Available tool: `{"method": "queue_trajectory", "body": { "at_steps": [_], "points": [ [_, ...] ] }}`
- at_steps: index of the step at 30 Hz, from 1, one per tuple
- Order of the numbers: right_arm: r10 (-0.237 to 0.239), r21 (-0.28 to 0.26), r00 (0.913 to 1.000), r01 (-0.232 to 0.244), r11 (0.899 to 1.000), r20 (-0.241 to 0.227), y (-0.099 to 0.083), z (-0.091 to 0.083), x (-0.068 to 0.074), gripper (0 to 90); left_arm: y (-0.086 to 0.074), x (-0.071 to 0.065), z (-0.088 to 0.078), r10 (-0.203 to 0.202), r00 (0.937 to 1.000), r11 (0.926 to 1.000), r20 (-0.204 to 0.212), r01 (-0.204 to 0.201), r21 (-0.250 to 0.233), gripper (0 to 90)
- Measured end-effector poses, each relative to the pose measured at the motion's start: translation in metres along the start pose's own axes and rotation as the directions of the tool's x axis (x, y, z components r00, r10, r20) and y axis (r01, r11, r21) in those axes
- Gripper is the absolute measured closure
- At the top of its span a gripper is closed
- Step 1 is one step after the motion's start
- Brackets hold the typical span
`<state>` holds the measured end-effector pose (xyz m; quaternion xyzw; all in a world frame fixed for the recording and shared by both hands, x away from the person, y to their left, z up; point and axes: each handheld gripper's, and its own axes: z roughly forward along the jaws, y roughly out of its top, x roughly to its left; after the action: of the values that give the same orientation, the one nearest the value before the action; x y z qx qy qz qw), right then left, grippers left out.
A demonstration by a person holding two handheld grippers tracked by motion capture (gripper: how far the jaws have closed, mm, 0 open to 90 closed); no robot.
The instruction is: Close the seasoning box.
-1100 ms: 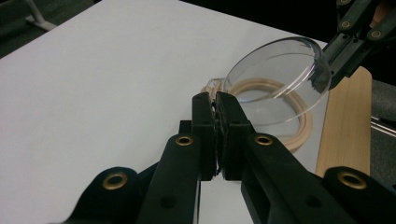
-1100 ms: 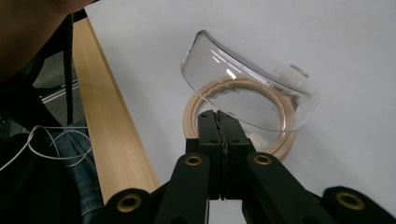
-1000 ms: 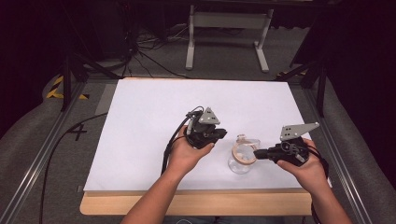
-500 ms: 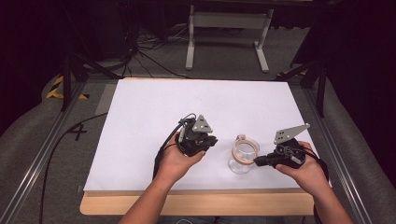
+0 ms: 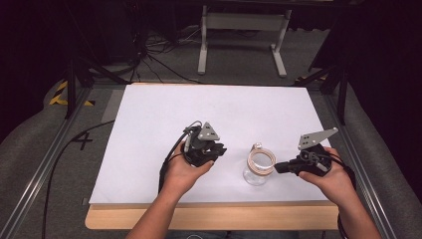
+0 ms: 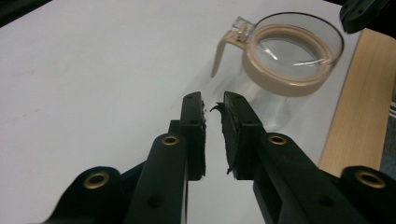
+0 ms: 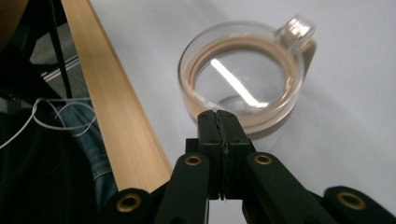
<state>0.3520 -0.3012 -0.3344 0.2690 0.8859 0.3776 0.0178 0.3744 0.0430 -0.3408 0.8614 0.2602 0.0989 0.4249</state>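
- High view: we hold the left gripper [image 5: 215,149] and right gripper [image 5: 281,167] on either side of a clear glass jar [image 5: 260,168] with a tan rim, on the white sheet [image 5: 199,109].
- Left jaws stand slightly parted, empty; the jar lies just ahead, to their right.
- Right jaws are pressed together, empty, tips at the jar's near rim.
- Judged next: we spread the jaws before approaching the rim squarely, as glass may slip.

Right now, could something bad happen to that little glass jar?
Maybe. The glass jar stands close to the table's wooden front edge, so a push could send it off. The right gripper is shut with its tips right at the jar's side; a nudge might tip it. The left gripper is barely open and aimed at the jar, with a frayed pad that might grip badly.
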Motion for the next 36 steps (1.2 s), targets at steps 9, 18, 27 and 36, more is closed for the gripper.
{"method": "queue_trajectory", "body": {
  "at_steps": [9, 18, 27, 36],
  "points": [
    [0.017, -0.160, 0.9949, -0.001, 0.987, 0.100, 0.014, -0.018, -0.023, 78.5, -0.025, 0.017, -0.021, -0.095, 0.9921, 0.9953, -0.082, 0.093, -0.028, 72.5],
    [0.074, -0.185, 0.9721, -0.032, 0.982, 0.223, 0.008, -0.015, -0.066, 67.4, -0.050, 0.034, -0.037, -0.153, 0.9765, 0.9880, -0.151, 0.149, -0.042, 69.1],
    [0.097, -0.164, 0.9448, -0.047, 0.985, 0.313, -0.027, 0.008, -0.108, 56.3, -0.068, 0.055, -0.031, -0.212, 0.9664, 0.9767, -0.145, 0.204, -0.067, 64.8],
    [0.150, -0.157, 0.9591, -0.114, 0.981, 0.240, -0.045, 0.032, -0.123, 52.8, -0.087, 0.075, -0.018, -0.291, 0.9426, 0.9559, -0.165, 0.278, -0.095, 60.0]
  ]
}}
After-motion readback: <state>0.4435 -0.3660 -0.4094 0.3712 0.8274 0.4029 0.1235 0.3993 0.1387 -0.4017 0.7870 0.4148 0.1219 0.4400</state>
